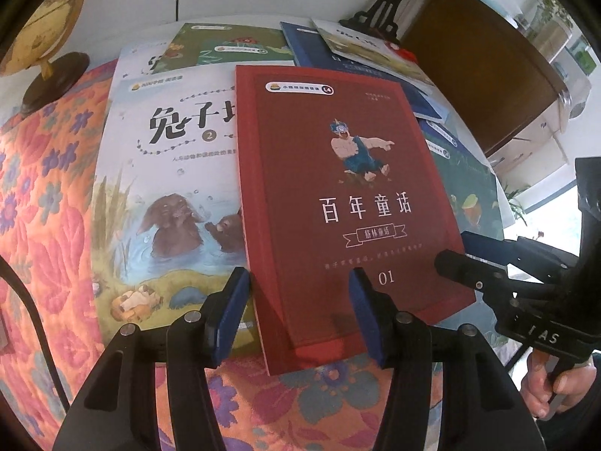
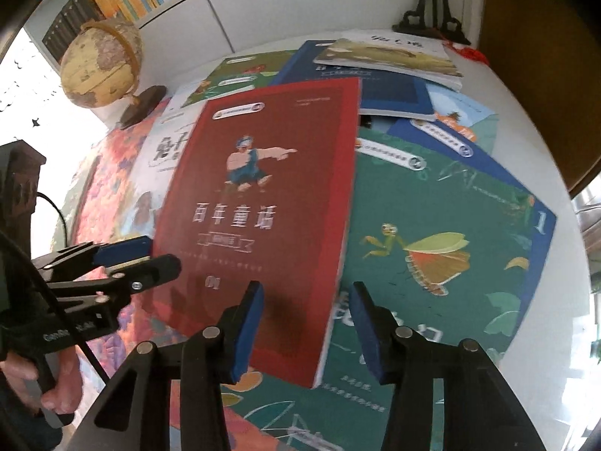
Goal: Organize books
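A red book [image 1: 338, 195] with a cartoon figure and white characters lies flat on top of the spread-out books. My left gripper [image 1: 300, 312] stands open over its near left corner. One finger is outside the book's left edge and the other is above the cover. My right gripper [image 2: 306, 323] is open over the red book's [image 2: 263, 195] near right corner, one finger above the cover and the other over the green mantis book [image 2: 432, 248]. Each gripper shows at the side of the other view, held by a hand. Neither pair of pads presses the book.
A white rabbit book [image 1: 157, 173] lies under the red one on the left, with green [image 1: 225, 45] and blue [image 1: 326, 56] books behind. A globe [image 2: 101, 64] stands at the back left and a black stand [image 2: 432, 11] at the back. A floral cloth [image 1: 49, 206] covers the table.
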The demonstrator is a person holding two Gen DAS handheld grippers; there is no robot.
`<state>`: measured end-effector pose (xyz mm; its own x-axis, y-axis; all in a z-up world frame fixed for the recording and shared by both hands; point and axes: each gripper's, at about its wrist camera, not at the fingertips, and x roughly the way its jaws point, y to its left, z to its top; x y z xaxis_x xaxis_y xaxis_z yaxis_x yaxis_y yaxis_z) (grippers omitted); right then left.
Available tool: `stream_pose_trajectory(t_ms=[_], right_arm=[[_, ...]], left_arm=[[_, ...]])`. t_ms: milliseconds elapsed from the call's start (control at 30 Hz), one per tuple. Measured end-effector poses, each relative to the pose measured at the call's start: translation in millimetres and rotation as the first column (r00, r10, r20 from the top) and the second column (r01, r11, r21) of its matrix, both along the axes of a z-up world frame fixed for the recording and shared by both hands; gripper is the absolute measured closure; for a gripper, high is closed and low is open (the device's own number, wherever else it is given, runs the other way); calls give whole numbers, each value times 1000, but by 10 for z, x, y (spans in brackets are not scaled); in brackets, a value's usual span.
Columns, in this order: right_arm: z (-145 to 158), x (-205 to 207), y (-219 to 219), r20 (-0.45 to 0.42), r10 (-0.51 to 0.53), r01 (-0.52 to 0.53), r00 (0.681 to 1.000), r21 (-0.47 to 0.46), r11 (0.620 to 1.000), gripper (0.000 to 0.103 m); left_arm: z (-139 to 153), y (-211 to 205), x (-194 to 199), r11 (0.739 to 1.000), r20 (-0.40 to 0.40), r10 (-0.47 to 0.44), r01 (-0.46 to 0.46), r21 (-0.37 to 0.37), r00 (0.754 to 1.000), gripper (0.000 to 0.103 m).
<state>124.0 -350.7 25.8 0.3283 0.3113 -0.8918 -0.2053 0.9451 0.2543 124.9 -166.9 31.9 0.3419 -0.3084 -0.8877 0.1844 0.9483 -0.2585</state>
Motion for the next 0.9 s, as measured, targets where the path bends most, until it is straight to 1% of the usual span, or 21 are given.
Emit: stream_pose_trajectory(t_ms=[133, 267, 333, 400, 467, 500, 533, 633, 667, 700, 733, 800, 833, 867, 900], right_arm=[[-5, -18, 44, 5, 8, -8, 1000, -7, 1000, 56], [30, -26, -7, 4, 10, -10, 1000, 40, 999, 56], [47, -31, 1, 10, 22, -23, 1000, 36, 999, 56], [5, -23, 4, 5, 17, -17, 1000, 6, 1000, 56], [-5, -28, -41, 15, 4, -4, 1000, 9, 1000, 56], [-5, -16, -95, 9, -10, 10, 1000, 32, 999, 56], [-2, -4, -138, 4, -20, 20, 1000, 57, 998, 56], [-43, 34, -355, -33, -63, 69, 997, 204, 977, 55], [-62, 43, -417, -46, -75, 84, 996, 247, 965, 55], [-86, 51, -480, -61, -89, 103, 994, 293, 951, 55], [-102, 52, -518, -71, -99, 117, 993, 320, 940, 55], [-133, 54, -592, -88, -125, 148, 988, 367, 918, 55], [-139, 55, -611, -91, -131, 156, 987, 374, 914, 55], [-138, 57, -625, -91, -136, 161, 987, 377, 912, 55], [-131, 56, -633, -86, -140, 162, 986, 372, 914, 55]], left_arm=[[13, -13, -2, 1000, 6, 1, -1, 2, 1000, 52], [0, -23, -13, 1000, 10, -3, 3, 15, 1000, 52], [4, -26, -20, 1000, 10, 0, 0, 14, 1000, 52], [29, -6, -25, 1000, 2, 3, -3, -28, 1000, 52], [125, 75, -50, 993, 11, 12, -11, -115, 1000, 52], [179, 125, -64, 986, 13, 15, -12, -168, 1000, 52], [243, 197, -77, 970, 14, 20, -16, -241, 1000, 52], [350, 350, -94, 907, 7, 35, -29, -419, 999, 52], [356, 365, -80, 887, 0, 48, -42, -460, 999, 52], [353, 348, -61, 875, -4, 56, -51, -482, 998, 52], [329, 335, -51, 869, -5, 66, -60, -492, 998, 52], [263, 303, -5, 875, -6, 90, -82, -477, 996, 52], [231, 311, 16, 873, -14, 97, -92, -480, 995, 52], [193, 347, 41, 860, -36, 106, -110, -498, 994, 52], [172, 376, 76, 842, -57, 111, -124, -526, 992, 52]])
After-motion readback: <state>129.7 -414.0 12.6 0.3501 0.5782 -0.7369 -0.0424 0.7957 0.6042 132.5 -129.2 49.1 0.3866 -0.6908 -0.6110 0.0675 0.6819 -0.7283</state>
